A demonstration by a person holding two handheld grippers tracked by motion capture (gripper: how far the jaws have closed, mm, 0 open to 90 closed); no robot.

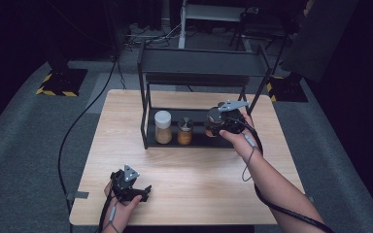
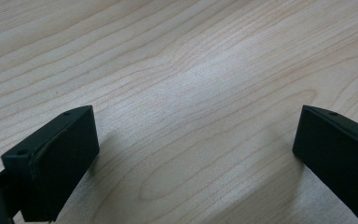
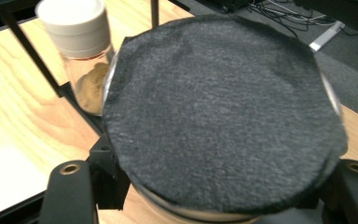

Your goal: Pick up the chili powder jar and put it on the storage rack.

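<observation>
Wooden table (image 1: pixel 194 189) bare round spread left claw (image 2: pixel 193 154) – right claw (image 3: pixel 214 196) pinching felt-topped jar (image 3: pixel 223 116)

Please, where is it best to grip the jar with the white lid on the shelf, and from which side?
Probably grip the white-lidded jar around its glass body, below the lid, coming from the open front of the rack. It stands upright; the smaller jar stands close beside it.

The counter (image 2: pixel 205 70) is pale, matt wood with visible grain. A felt-like, fuzzy dark-grey disc (image 3: pixel 223 116) covers a jar; the neighbouring glass jar (image 3: pixel 86 79) has a smooth white plastic lid.
</observation>
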